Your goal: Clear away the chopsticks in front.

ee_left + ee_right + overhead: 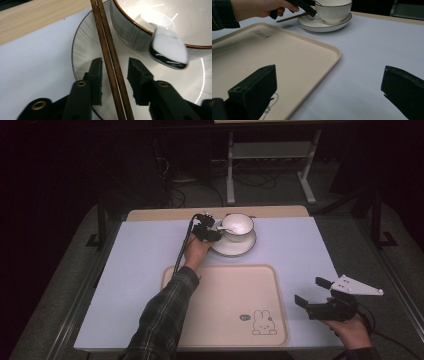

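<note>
The left gripper [115, 80] is straddling the thin brown wooden chopsticks [110, 62] lying across the white saucer's [82, 50] edge, jaws apart, not yet pressing. They look light, stiff and slippery, so pinching both together at mid-length seems best. The right gripper [329, 92] is idling wide open.

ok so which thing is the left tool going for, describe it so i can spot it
Start at the lilac mat and go to the white plate beyond the beige tray, where a bowl sits. The pair of chopsticks lies across the plate's rim, between the left tool's jaws. They are the dark brown wooden sticks; the spoon beside them is white.
</note>
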The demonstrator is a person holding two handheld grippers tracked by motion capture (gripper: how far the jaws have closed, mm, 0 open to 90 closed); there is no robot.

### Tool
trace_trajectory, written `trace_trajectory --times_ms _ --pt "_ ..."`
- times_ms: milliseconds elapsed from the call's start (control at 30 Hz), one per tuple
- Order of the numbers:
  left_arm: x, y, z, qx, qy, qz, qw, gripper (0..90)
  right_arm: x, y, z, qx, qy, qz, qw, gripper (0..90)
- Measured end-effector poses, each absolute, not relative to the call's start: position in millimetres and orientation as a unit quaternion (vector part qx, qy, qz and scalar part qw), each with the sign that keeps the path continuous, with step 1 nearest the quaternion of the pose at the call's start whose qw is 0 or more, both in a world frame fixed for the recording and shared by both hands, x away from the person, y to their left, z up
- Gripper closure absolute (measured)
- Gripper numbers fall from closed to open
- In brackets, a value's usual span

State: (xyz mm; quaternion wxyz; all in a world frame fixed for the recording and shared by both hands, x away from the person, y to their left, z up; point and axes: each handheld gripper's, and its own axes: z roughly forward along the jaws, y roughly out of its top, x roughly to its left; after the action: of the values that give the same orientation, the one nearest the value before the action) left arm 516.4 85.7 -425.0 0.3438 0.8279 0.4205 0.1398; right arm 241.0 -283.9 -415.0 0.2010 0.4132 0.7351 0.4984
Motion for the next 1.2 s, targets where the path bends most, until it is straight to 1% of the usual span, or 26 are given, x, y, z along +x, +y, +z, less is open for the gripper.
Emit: trace_trajectory --times_ms 233,367,433,533,633,667,767,867,1200 --pt "502 97 -412 0.826 0.418 0.137 0.352 49.0 240 -283 -415 0.411 0.737 0.497 0.2 0.0" --pt "482 113 -406 0.819 0.421 0.13 0.367 47.3 240 -282 -415 0.41 0.737 0.499 0.201 0.0" --pt "475 121 -404 0.819 0.417 0.124 0.374 50.6 240 -281 -414 0.41 0.737 0.498 0.201 0.0" --pt "467 129 -405 0.821 0.411 0.113 0.379 60.1 240 -279 -414 0.407 0.74 0.497 0.201 0.0" --pt "464 133 -407 0.822 0.411 0.108 0.38 65.5 240 -278 -414 0.406 0.741 0.495 0.202 0.0" --pt "463 136 -410 0.82 0.412 0.098 0.384 67.8 240 -277 -414 0.407 0.742 0.494 0.201 0.0" --pt "463 137 -413 0.82 0.415 0.094 0.383 71.4 241 -277 -414 0.407 0.742 0.493 0.201 0.0" --pt "463 137 -416 0.82 0.416 0.091 0.384 74.5 241 -277 -415 0.408 0.742 0.493 0.202 0.0" --pt "466 138 -426 0.822 0.422 0.088 0.372 75.0 241 -279 -415 0.408 0.742 0.493 0.201 0.0"
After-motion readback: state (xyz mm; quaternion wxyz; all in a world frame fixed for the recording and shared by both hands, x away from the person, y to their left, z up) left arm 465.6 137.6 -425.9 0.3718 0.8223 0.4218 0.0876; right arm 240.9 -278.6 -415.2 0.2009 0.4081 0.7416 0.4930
